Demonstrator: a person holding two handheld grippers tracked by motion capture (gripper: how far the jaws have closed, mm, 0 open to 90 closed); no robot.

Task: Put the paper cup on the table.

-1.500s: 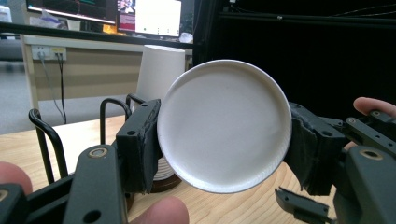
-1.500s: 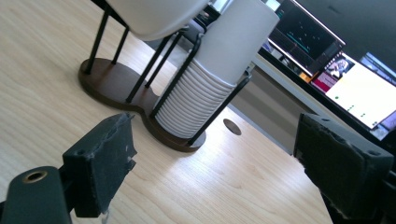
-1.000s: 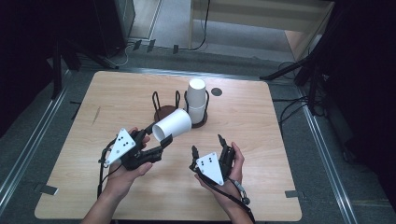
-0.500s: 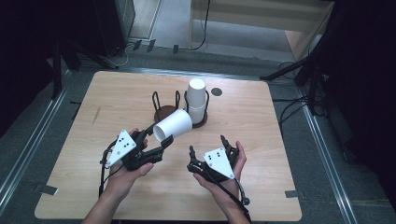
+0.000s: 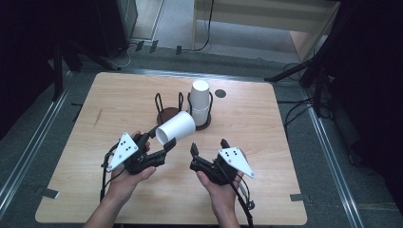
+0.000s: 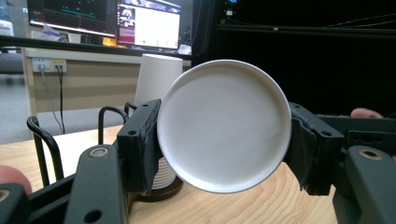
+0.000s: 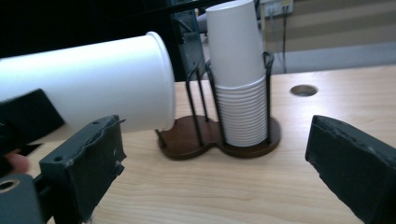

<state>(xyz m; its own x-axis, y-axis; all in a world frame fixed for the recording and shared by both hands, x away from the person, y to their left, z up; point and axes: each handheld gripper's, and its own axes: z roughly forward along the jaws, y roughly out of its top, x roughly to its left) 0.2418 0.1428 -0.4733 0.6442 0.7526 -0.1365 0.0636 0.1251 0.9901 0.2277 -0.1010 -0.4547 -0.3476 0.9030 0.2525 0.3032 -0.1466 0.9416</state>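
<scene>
The left gripper [image 5: 159, 142] pinches a white cup [image 5: 175, 128] by its base, tipped sideways above the surface [image 5: 266, 190]. The right gripper [image 5: 206, 149] hangs beside it — jaws spread, having just opened, nothing between them. Behind stands a wire holder [image 5: 168, 110] — its right ring holds a stack of cups [image 5: 200, 100], past it a hole [image 5: 220, 93].

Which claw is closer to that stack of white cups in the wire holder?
Left. The left claw holds a single cup lying sideways just beside the stack of cups. The right claw, open and empty, sits farther back toward the person.
</scene>
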